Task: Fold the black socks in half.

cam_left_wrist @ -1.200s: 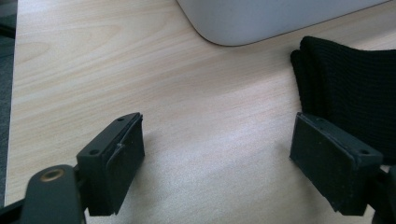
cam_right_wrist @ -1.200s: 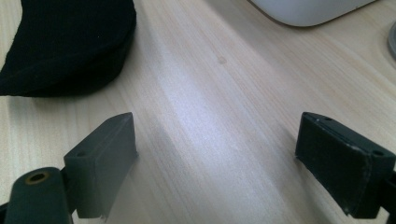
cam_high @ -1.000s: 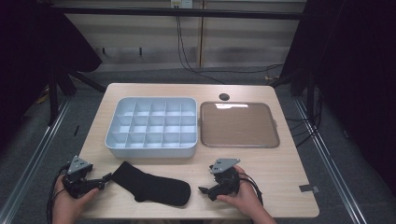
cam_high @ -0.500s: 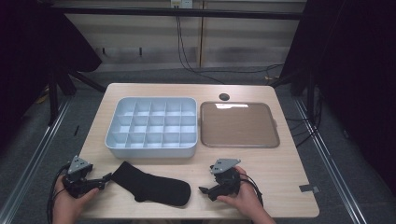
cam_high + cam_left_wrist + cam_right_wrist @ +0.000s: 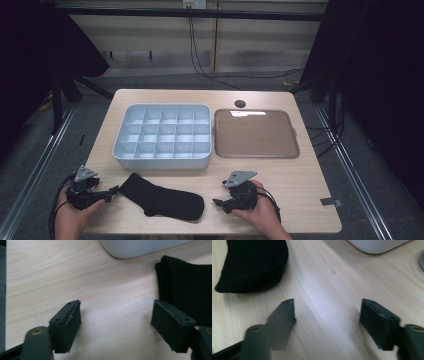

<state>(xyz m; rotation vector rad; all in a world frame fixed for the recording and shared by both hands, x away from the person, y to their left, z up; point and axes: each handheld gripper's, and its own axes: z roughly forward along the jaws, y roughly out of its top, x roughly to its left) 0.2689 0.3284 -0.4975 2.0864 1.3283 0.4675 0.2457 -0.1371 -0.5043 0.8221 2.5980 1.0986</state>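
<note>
From the high view a black knitted sock [image 5: 162,200] lies flat on the pale wooden surface [image 5: 300,180] between the left gripper [image 5: 114,190] and right gripper [image 5: 216,202], while both gripper views show jaws just narrowing yet apart, grasping nothing, no writing legible.

Your right hand-held gripper [image 5: 327,317] has its jaws apart & just been closing a bit, w/ nothing between them, only bare tabletop [image 5: 332,285]. The black sock [image 5: 252,265] lies at upper left, apart from the jaws. A corner of the grey tray [image 5: 377,245] is at top right.
</note>
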